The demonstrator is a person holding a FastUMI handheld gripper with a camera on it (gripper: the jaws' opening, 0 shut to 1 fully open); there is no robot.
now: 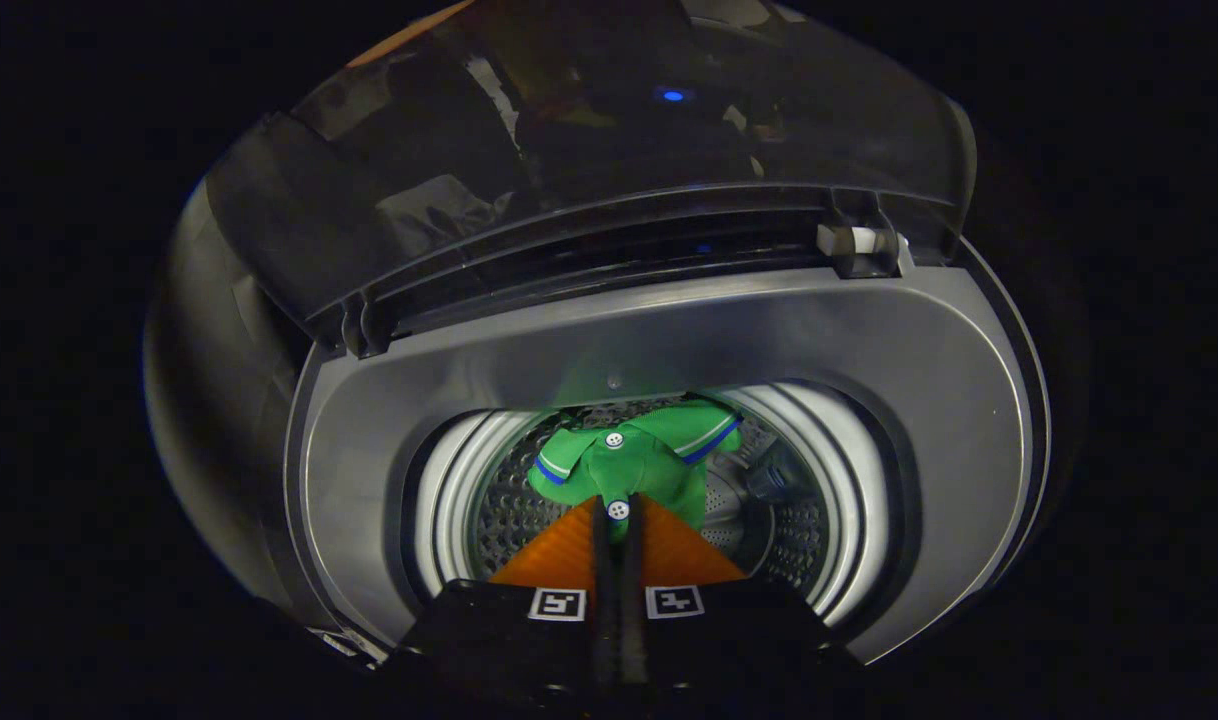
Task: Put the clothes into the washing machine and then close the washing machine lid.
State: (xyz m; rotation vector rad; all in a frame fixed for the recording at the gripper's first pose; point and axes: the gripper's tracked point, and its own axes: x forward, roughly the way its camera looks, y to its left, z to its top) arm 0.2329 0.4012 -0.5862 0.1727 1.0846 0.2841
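The washing machine [869, 400] takes up most of the gripper view, seen from above with its grey top deck curving around the round opening. Its dark, glossy lid [589, 150] stands raised at the far edge of the deck, hinged there, with a small blue light reflected in it. A pale hinge piece [857, 240] sits at the far right corner of the deck, where the lid meets it. Below the opening, the perforated metal drum [509, 510] shows, ringed by a bright white band.

Inside the opening hangs the green shirt [649, 455], a polo with white buttons and blue and white trim at the collar and cuffs. It dangles over the drum, closer to the near rim than the far one.

The gripper [618, 512] reaches in from the near edge, its two fingers clenched tight on the shirt's button placket, pinching the cloth between them.
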